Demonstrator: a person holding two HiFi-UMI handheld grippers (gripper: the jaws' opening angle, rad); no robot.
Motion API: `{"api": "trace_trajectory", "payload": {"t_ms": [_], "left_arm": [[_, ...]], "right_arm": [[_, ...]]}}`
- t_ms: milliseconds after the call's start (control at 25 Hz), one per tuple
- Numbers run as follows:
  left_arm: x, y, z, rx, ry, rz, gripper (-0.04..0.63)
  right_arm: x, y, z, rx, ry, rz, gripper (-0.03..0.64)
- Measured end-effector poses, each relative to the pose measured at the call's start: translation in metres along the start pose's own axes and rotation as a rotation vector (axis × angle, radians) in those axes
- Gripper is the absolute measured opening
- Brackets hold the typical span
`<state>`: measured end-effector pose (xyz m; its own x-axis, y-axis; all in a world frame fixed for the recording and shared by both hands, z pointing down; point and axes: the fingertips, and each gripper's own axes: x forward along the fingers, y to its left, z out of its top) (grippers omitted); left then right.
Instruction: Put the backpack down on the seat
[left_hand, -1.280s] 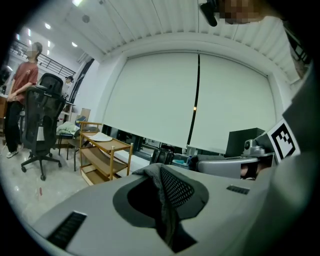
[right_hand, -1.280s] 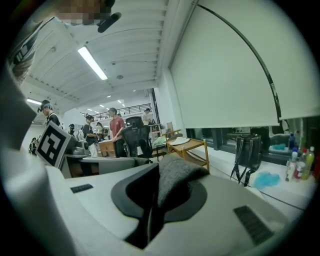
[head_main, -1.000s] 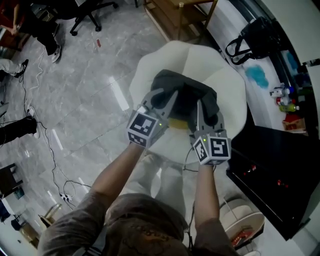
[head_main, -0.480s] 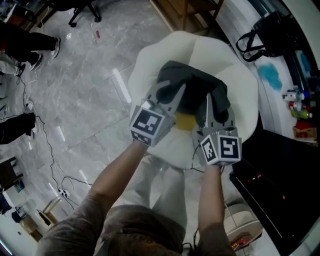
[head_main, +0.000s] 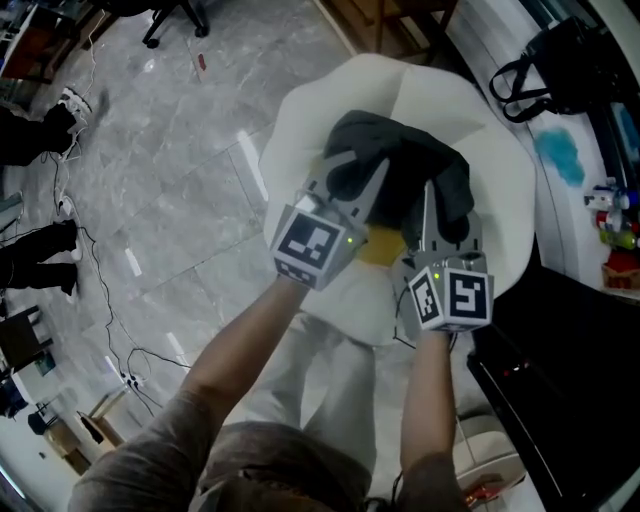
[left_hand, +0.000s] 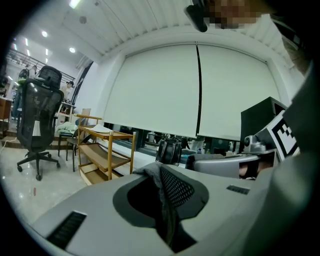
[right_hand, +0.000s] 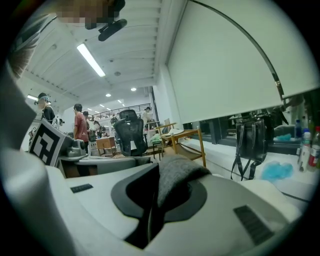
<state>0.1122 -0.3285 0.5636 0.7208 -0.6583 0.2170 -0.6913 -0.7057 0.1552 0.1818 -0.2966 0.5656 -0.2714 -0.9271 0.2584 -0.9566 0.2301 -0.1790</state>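
The dark grey backpack (head_main: 400, 175) hangs bunched over the white petal-shaped seat (head_main: 300, 130); whether it touches the cushion I cannot tell. My left gripper (head_main: 350, 180) holds its near left side, shut on a mesh strap (left_hand: 172, 187) that runs down between the jaws of the left gripper (left_hand: 165, 215). On the near right side my right gripper (head_main: 440, 215) is shut on a fold of grey fabric (right_hand: 175, 180), which bulges out from the jaws of the right gripper (right_hand: 152, 205). A yellow patch (head_main: 380, 245) shows under the backpack between the two grippers.
A black bag (head_main: 560, 60) stands on the ledge at the far right beside bottles and a blue cloth (head_main: 560, 160). A wooden shelf trolley (head_main: 400, 15) is behind the seat, a black cabinet (head_main: 570, 390) to the right. Cables (head_main: 110, 330) trail on the marble floor.
Both grippers and the backpack have shifted a little forward and right over the seat. The grips have not changed.
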Motion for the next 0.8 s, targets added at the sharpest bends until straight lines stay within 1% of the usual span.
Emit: {"api": "trace_trajectory", "payload": {"t_ms": [240,400,520,680,800], "left_arm": [[0.014,0.001,-0.008,-0.006,-0.001,0.008,0.031],[0.023,0.009,-0.021,-0.028,0.015,0.018,0.032],[0.029,0.014,-0.027,-0.029,0.008,0.027,0.032],[0.032,0.016,-0.040,-0.036,0.030,0.024,0.037],[0.034,0.020,-0.053,-0.037,0.059,0.029,0.041]], "right_arm": [[0.009,-0.008,-0.017,-0.001,0.016,-0.018,0.035],[0.018,-0.011,-0.029,0.001,0.044,-0.017,0.037],[0.025,-0.014,-0.038,0.009,0.056,-0.017,0.037],[0.032,-0.017,-0.052,0.032,0.083,-0.023,0.038],[0.038,-0.018,-0.070,0.038,0.125,-0.032,0.038]]}}
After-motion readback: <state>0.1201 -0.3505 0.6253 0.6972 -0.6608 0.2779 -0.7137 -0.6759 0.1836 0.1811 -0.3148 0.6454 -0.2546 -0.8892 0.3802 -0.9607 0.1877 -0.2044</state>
